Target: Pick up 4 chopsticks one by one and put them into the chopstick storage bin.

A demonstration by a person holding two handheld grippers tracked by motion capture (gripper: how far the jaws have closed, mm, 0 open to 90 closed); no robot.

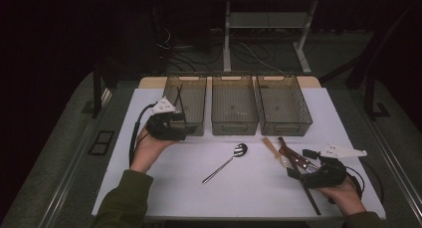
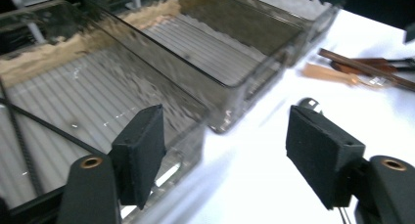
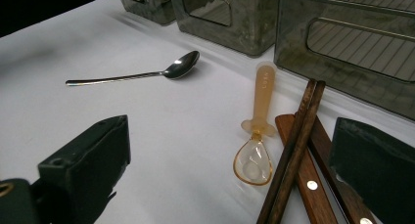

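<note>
Left gripper [image 1: 185, 131] hangs open and empty by the left bin [image 1: 186, 102]; right gripper [image 1: 298, 169], jaws apart around the chopsticks [image 3: 292, 153], should close squarely mid-length.

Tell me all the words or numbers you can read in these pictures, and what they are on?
No text can be read for sure.
Orange-handled clear spoon: small raised letters run along its handle, too faint and small to read.
Metal spoon, wooden chopsticks, wooden-handled utensil and the three clear bins: no words, numbers or signs visible.
Left gripper and right gripper: no labels visible.
</note>
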